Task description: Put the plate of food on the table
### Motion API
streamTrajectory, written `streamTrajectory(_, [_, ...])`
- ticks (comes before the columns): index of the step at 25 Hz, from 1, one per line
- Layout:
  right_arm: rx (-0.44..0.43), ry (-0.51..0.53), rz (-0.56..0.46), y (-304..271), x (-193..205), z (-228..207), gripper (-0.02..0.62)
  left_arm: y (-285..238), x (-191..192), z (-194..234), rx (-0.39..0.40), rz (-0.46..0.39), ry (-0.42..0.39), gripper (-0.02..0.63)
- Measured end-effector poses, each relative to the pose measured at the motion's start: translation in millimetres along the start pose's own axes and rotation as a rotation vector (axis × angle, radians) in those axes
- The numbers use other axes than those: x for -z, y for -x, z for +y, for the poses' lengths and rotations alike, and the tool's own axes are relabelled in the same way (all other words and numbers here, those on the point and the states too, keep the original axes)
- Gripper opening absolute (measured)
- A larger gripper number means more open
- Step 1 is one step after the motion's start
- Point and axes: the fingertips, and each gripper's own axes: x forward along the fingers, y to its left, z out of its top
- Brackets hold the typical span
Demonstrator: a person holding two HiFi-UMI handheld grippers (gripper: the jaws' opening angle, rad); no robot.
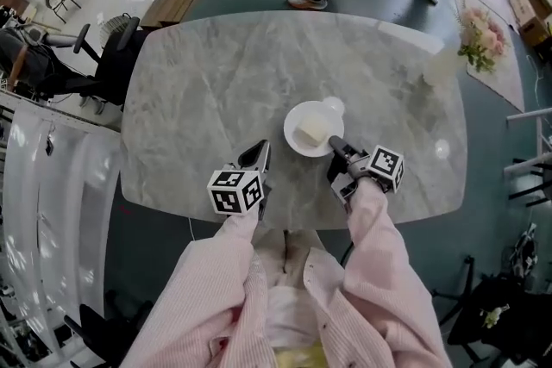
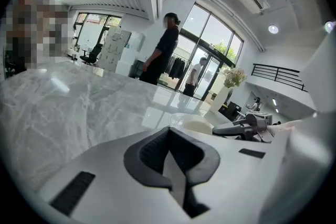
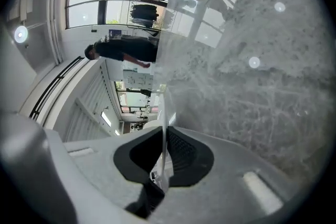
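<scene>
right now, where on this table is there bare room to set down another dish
Bare: the left half of the table, from the left hand-held gripper to the far edge, and the stretch beyond the plate. Crowded: the near middle, where the right hand-held gripper pinches the plate rim, and the far right corner by the flowers.

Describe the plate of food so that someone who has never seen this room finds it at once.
Start at the big grey marble table. Slightly toward its near edge sits a round white plate, its rim clamped by the right gripper. It is the only plate there and carries one pale block of food.
</scene>
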Motion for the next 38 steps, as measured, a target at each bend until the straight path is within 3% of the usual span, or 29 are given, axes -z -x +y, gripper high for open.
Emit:
streamTrajectory(13, [0.114,0.032,-0.012,-15,-4,-16,0.017,-27,18,6,0.037,0.077,0.02,-0.005])
streamTrajectory(21, [0.19,0.117,-0.014,-19,-9,-18,0.017,-34,20,4,0.04,0.087,0.033,-0.005])
streamTrajectory(29, [0.299,0.247,0.009,-27,-12,-22,0.022,-38,22,5,0.045,0.097,0.033,-0.005])
streamTrajectory(38, [0.448,0.476,0.059,-25,-8,-29,0.068,-34,22,6,0.04,0.094,0.037,-0.005])
